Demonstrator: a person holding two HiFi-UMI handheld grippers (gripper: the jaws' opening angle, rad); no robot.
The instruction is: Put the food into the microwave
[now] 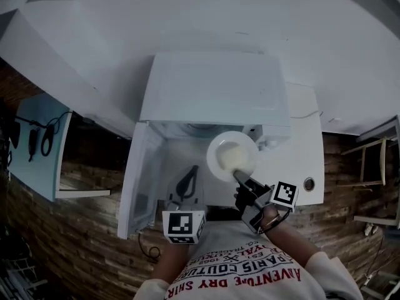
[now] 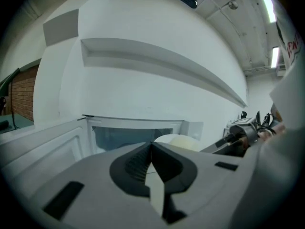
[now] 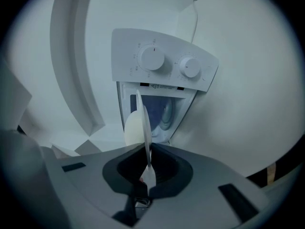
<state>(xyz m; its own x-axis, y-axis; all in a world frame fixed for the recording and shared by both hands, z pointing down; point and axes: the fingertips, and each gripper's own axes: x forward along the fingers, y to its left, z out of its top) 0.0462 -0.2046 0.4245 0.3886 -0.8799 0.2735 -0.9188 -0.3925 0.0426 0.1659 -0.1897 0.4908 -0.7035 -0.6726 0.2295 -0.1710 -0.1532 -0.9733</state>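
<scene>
In the head view the microwave [image 1: 212, 89] hides its cavity under its own top, and the food [image 1: 236, 160] is only a pale mound on the plate [image 1: 219, 147] — held at the open mouth, rim pinched in the right tongs [image 1: 241, 180]. The left tongs [image 1: 190, 177], tips together and empty, sit between the plate and the door [image 1: 139, 186] swung out left.

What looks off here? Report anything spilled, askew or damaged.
Nothing stands out. The right hand-held gripper grips the plate by its rim, the food sits on it with nothing spilled, and the microwave stands open.
</scene>
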